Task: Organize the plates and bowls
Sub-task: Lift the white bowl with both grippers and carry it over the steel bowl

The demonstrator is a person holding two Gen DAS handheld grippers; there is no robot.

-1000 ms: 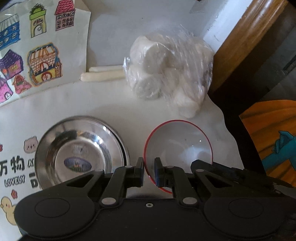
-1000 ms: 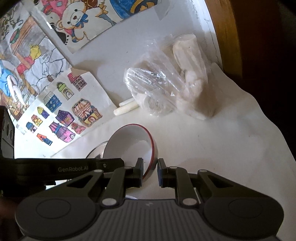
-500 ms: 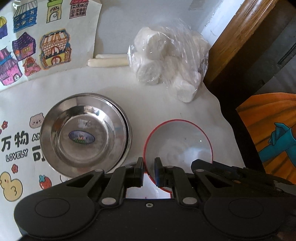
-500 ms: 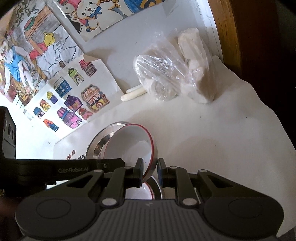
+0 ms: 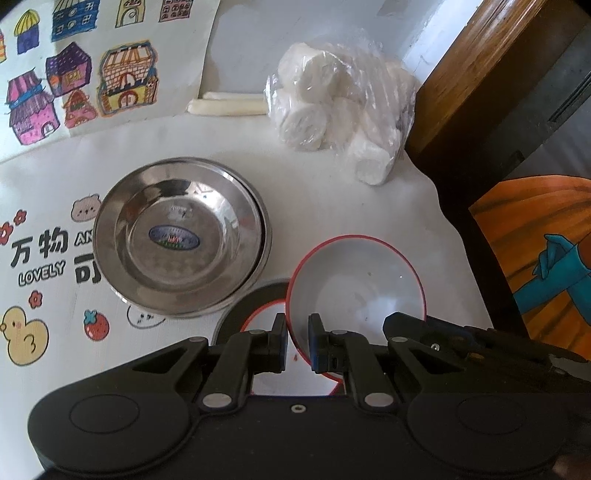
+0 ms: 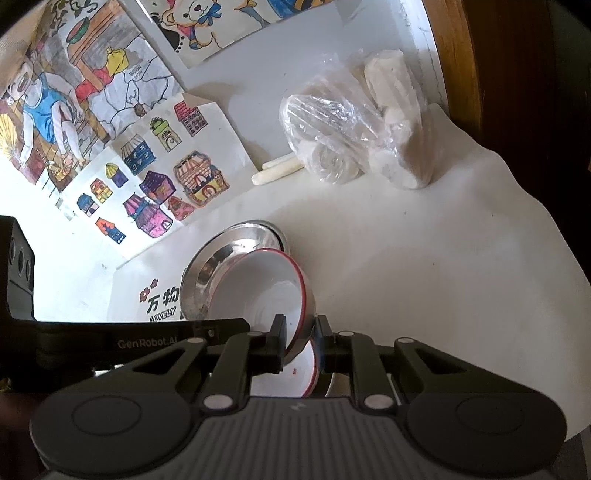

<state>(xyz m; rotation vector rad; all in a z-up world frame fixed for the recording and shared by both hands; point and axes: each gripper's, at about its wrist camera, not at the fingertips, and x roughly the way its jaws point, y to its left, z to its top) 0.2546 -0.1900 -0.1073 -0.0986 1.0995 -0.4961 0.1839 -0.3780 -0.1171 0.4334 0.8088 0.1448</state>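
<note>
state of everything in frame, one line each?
Left gripper: shut on the held bowl's rim.
Right gripper: shut on the same rim.
Held bowl: lifted, tilted, empty.
Lower bowl: on the table under it, upright, empty.
Steel plates: stacked, empty.
Bag: closed, full of white rolls.

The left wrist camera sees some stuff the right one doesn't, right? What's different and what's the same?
Only the left wrist view shows the duck sticker, the strawberry sticker and the orange painting.

Only the right wrist view shows the teddy bear drawing and the coloured picture of a child in blue.

Both show the steel plate, the red-rimmed white bowl gripped at its rim by both grippers, a second red-rimmed bowl beneath, the house drawings and the bag of white rolls.
</note>
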